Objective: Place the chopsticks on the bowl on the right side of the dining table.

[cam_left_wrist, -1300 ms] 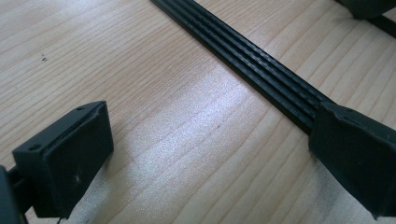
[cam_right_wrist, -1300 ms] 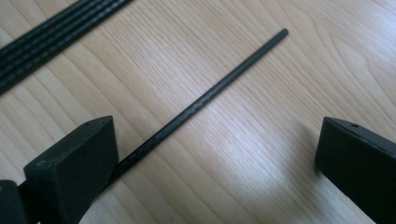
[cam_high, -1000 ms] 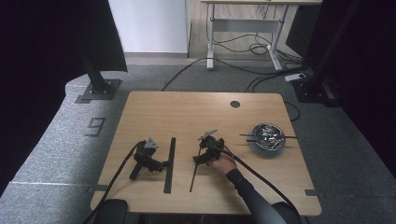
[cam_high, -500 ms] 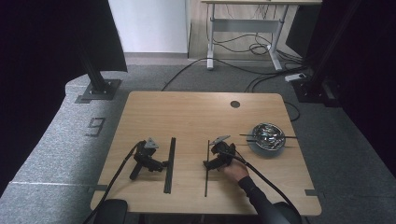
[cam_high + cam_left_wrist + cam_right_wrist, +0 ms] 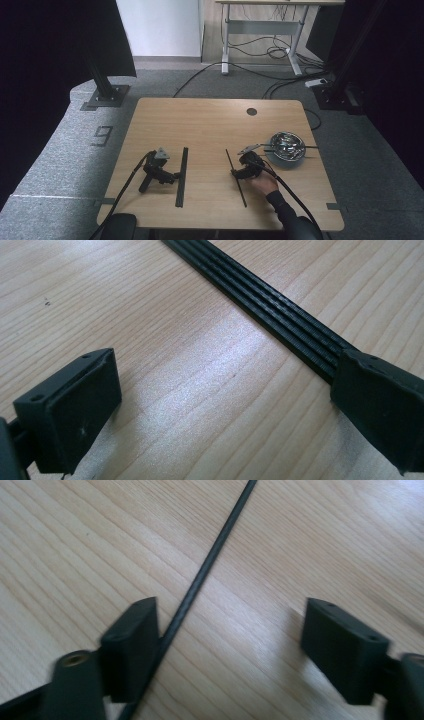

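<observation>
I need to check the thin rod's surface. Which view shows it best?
The right gripper view: the rod runs close and large, beside one jaw. The high view shows its whole length, small. The left gripper view shows a ribbed strip instead.

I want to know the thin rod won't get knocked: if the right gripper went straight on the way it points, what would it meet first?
Probably the thin black rod itself. It lies on the table, running past the inner face of one open jaw of the right gripper and slanting across the path ahead; beyond it is bare wood. Depth is uncertain.

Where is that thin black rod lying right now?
In the high view, the thin black rod lies on the wooden table, just left of the right tongs.
</observation>
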{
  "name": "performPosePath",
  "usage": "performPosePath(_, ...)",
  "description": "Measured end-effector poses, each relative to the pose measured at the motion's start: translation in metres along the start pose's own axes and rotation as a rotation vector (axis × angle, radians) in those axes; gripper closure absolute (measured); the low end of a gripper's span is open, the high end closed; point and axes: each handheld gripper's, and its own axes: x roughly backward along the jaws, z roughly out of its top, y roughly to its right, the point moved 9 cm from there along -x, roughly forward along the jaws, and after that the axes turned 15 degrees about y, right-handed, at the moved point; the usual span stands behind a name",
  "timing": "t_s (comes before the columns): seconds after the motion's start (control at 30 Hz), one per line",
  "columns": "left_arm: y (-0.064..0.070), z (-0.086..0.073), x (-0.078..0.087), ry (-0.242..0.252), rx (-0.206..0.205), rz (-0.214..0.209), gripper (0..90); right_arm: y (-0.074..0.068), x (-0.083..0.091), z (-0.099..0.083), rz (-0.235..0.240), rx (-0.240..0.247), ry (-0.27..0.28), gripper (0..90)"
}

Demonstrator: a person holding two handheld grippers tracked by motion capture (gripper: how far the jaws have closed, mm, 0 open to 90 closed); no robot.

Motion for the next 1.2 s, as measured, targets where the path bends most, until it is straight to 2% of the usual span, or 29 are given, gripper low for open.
performPosePath(0.33,0.000,0.000,0.000,0.000,0.000,0.000,0.0,0.008,0.015,-0.005,0.036,0.027,-0.039,59.7)
performPosePath(0.7,0.000,0.000,0.000,0.000,-0.001,0.000,0.0,0.019,0.029,-0.014,0.044,0.040,-0.089,80.4)
performPosePath(0.87,0.000,0.000,0.000,0.000,-0.001,0.000,0.0,0.025,0.037,-0.020,0.039,0.052,-0.105,84.0)
performPosePath(1.2,0.000,0.000,0.000,-0.001,-0.001,0.000,0.0,0.039,0.061,-0.038,0.042,0.038,-0.137,85.6)
